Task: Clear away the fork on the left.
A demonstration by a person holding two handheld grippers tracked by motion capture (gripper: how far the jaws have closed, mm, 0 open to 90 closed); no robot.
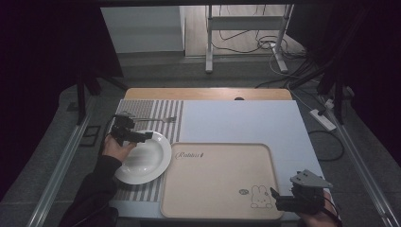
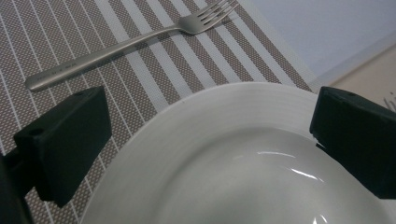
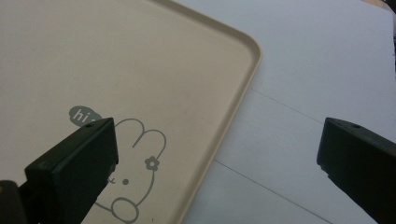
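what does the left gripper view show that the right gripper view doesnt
The left gripper view has the white plate between its open black fingers, lying on the striped placemat, with a fork beyond the rim. The right gripper view instead has the beige tray, its printed rabbit and the rounded tray corner, with that gripper's fingers open over them. Both share wide-apart fingers holding nothing, the pale table sheet, and a bit of tray.

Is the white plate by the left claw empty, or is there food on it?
Empty. The plate shows a bare glossy bowl with highlights alone; the open left claw straddles its rim. The fork lies apart on the striped mat.
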